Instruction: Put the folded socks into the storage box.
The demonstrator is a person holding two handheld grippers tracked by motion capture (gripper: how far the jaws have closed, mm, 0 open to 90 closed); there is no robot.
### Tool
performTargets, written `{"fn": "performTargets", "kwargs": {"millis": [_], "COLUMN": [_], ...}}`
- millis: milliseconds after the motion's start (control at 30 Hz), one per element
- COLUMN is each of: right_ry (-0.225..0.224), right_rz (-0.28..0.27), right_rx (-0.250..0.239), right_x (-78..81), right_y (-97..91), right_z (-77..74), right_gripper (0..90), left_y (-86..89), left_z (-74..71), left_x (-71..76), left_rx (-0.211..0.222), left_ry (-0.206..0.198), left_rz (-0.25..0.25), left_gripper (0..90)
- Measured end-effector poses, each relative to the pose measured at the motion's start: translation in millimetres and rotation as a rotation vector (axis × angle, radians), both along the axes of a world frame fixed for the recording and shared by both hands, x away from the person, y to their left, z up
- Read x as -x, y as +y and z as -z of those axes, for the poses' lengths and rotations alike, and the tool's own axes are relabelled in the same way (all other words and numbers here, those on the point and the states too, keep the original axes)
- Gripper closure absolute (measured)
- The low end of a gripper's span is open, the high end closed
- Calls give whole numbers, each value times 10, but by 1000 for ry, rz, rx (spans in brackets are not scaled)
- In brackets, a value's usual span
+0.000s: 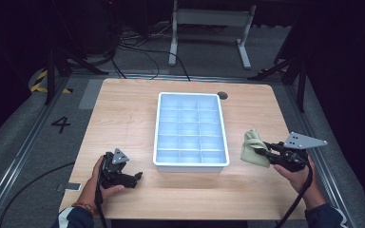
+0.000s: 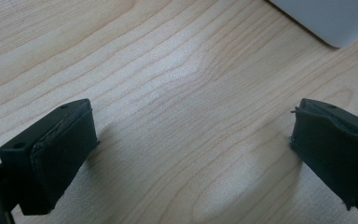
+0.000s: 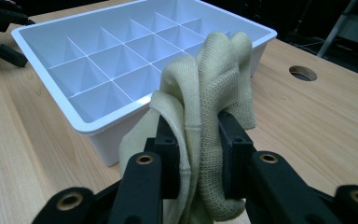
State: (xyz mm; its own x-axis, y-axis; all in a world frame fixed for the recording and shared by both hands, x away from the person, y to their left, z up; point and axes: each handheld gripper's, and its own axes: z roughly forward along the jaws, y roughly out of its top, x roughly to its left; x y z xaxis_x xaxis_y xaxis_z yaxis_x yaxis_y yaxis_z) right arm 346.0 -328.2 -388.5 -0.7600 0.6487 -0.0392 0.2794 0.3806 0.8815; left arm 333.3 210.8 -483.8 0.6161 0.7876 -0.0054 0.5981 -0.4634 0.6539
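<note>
looking down from the high view, we pinch a pale knit cloth (image 1: 254, 148) in the right gripper (image 1: 265, 153) just right of the white divided tray (image 1: 159, 137), likely to drop it in a cell. in the left gripper view, our left gripper (image 2: 191, 144) rests spread over bare table (image 2: 168, 70). in the right gripper view, the tray's near wall stands between cloth and cells, so we judge a lift is needed.

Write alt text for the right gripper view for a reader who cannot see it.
The right gripper has its two black jaws shut on a bunched, pale yellow knitted cloth, held up just off a wooden table. Behind the cloth sits a white tray divided into many empty compartments, with a round hole in the tabletop to its right.
</note>
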Motion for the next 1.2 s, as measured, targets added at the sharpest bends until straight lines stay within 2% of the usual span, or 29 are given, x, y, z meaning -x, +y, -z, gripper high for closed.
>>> {"fn": "performTargets", "kwargs": {"millis": [1033,1200], "right_ry": [-23,-19], "right_rz": [-49,-71], "right_rx": [23,24], "right_x": [-242,-291], "right_y": [408,488], "right_z": [-121,-112], "right_gripper": [733,733], "left_y": [0,0], "left_z": [0,0], "left_x": [0,0], "left_rx": [0,0], "left_ry": [0,0], "left_rz": [0,0], "left_gripper": [4,3]}}
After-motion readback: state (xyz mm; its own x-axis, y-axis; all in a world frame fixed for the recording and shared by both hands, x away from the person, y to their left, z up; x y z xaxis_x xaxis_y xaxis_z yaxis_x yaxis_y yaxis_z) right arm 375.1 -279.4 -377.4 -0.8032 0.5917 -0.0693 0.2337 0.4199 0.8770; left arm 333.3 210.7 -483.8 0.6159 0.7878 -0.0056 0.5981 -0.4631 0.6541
